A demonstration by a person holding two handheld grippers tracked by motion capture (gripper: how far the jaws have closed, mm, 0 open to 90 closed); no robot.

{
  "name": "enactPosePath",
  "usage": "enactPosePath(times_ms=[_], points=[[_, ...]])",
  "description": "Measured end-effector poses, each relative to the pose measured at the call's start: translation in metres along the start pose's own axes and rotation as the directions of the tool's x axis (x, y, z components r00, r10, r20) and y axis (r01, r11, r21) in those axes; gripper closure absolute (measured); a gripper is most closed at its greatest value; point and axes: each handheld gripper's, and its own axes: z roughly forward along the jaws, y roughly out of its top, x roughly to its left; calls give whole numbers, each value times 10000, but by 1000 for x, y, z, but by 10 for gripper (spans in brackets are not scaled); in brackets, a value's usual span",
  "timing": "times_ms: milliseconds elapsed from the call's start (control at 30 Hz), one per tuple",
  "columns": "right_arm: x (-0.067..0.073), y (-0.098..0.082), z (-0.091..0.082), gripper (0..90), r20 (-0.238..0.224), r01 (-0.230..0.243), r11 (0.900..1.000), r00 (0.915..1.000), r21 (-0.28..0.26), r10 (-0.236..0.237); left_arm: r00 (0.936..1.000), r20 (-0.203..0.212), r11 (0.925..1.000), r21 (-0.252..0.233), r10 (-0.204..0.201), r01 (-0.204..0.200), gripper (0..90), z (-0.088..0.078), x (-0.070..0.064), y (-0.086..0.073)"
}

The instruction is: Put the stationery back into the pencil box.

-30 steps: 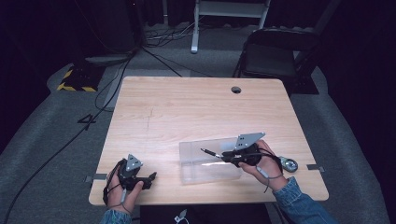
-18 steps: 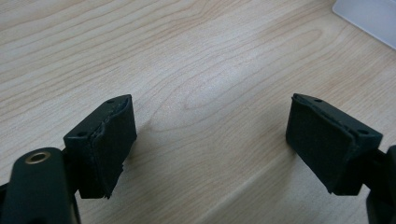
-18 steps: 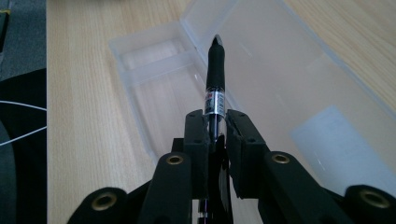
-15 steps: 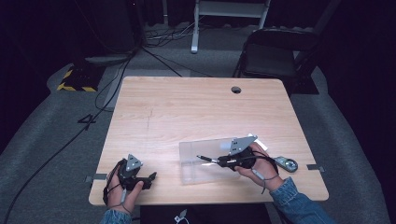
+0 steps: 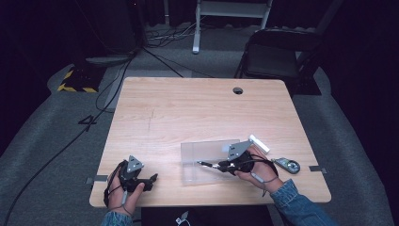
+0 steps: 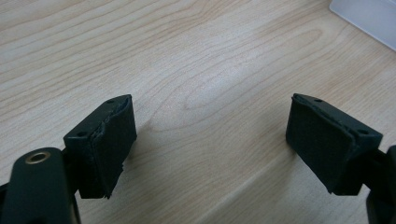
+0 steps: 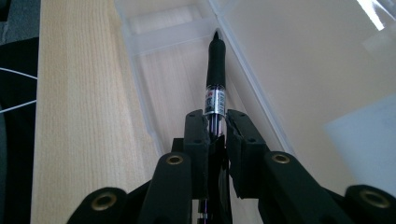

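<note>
My right gripper (image 5: 222,165) (image 7: 215,122) is shut on a black pen (image 5: 207,164) (image 7: 216,65) with a white label. It holds the pen by its rear half, tip pointing left in the high view. The pen hovers over the narrow tray half of a clear plastic box (image 5: 189,177) (image 7: 140,88), whose lid (image 7: 303,65) lies opened flat beside it. My left gripper (image 5: 151,179) (image 6: 210,130) rests near the table's front left corner. Its jaws are open with only bare wood between the pads (image 6: 112,140).
Just right of the box lie a white block (image 5: 259,143) and a small round grey gadget (image 5: 287,165). The wooden table (image 5: 197,113) has a cable hole (image 5: 237,90) at the back. A folding chair (image 5: 275,56) stands behind it. A corner of the box (image 6: 369,14) shows in the left gripper view.
My right gripper has sunk a little with the pen, closer to the box's tray. The left gripper has stayed where it was.
</note>
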Motion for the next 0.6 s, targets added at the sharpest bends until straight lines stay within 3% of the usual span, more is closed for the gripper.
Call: enactPosePath(times_ms=[300, 600], points=[[-2, -4, 6, 786, -36, 76, 9999, 10000, 114, -76, 10000, 6, 10000, 7, -7, 7, 166, 0, 0, 0], [-4, -7, 9, 785, 341, 352, 9990, 9988, 281, -361, 10000, 8, 10000, 3, -6, 6, 166, 0, 0, 0]])
